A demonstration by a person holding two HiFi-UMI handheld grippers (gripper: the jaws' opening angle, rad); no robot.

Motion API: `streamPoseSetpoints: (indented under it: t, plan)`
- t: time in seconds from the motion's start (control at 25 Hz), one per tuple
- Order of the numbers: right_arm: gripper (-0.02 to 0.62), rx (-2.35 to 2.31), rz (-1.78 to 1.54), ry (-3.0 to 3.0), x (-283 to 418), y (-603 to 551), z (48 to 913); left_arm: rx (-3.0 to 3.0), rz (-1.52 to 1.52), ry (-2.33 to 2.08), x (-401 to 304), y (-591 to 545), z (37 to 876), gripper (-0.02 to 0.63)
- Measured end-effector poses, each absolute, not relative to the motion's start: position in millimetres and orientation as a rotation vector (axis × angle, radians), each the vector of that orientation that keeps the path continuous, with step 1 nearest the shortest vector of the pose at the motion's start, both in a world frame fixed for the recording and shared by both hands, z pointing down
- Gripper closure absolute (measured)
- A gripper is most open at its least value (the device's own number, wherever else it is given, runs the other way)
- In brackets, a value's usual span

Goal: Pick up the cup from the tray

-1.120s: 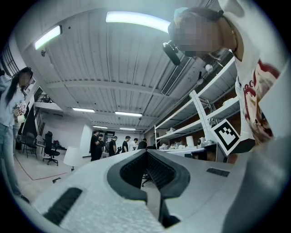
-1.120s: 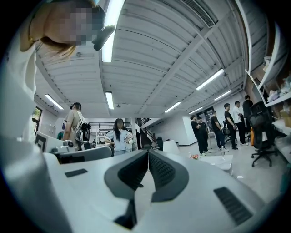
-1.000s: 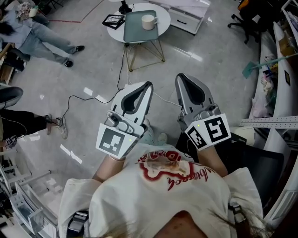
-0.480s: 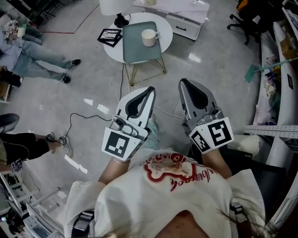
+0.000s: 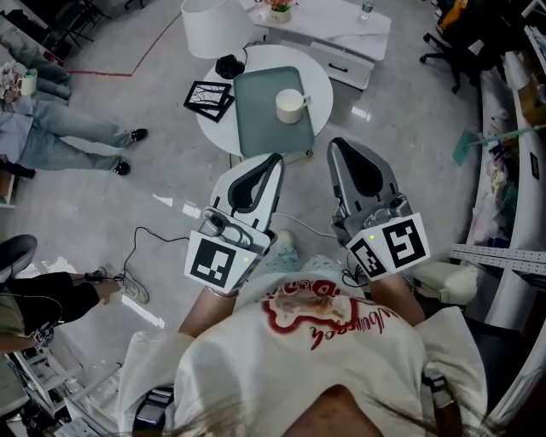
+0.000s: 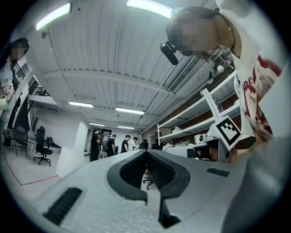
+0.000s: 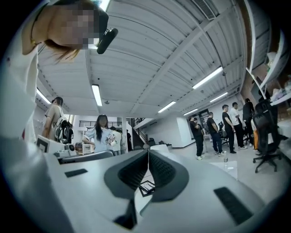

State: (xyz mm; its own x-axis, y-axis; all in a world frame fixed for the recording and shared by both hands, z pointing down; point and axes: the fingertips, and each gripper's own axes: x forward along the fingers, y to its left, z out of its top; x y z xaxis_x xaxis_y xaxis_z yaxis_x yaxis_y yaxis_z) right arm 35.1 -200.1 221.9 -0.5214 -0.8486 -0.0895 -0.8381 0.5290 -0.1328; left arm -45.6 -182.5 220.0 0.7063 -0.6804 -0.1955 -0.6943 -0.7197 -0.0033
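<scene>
Seen from the head camera looking down, a person in a white shirt with red print holds two grippers out in front of the body. The left gripper [image 5: 273, 159] and the right gripper [image 5: 335, 144] sit side by side, both pointing forward toward a small round white counter [image 5: 323, 83].

A grey-green tray [image 5: 256, 124] lies on the counter. The white cup [image 5: 291, 105] stands upright on the tray's far right part, its handle turned to the right. Neither gripper touches the cup or the tray; both are on the person's side of the counter.

In the left gripper view, the dark fingers [image 6: 129, 173] meet at their tips with nothing between them. In the right gripper view, the fingers [image 7: 132, 175] are likewise pressed together at the tips and hold nothing.

Beside the tray on the left, a black picture frame [image 5: 209, 100] lies flat on the counter. Behind it stands a lamp with a white shade [image 5: 213, 26]. At the left edge a person in jeans [image 5: 72, 128] sits on the pale floor [image 5: 128, 213].
</scene>
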Motion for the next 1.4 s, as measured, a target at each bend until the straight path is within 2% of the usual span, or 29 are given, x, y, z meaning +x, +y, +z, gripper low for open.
streamPoseSetpoints:
  t: [0.44, 0.84, 1.08, 1.4]
  plan:
    - [0.569, -1.478, -0.137, 2.666, 50, -256, 238, -2.830, 0.311, 1.226, -41, -229, 220, 0.594]
    - [0.560, -1.748, -0.299, 2.692, 83, -356, 399, -2.910, 0.259, 1.308, -41, -245, 275, 0.594]
    - [0.512, -1.785, -0.481, 2.761, 81, -419, 494, -2.933, 0.213, 1.342, -50, -256, 310, 0.593]
    - [0.512, -1.818, -0.534, 2.906, 67, -472, 569, -2.989, 0.104, 1.439, -74, -260, 364, 0.594]
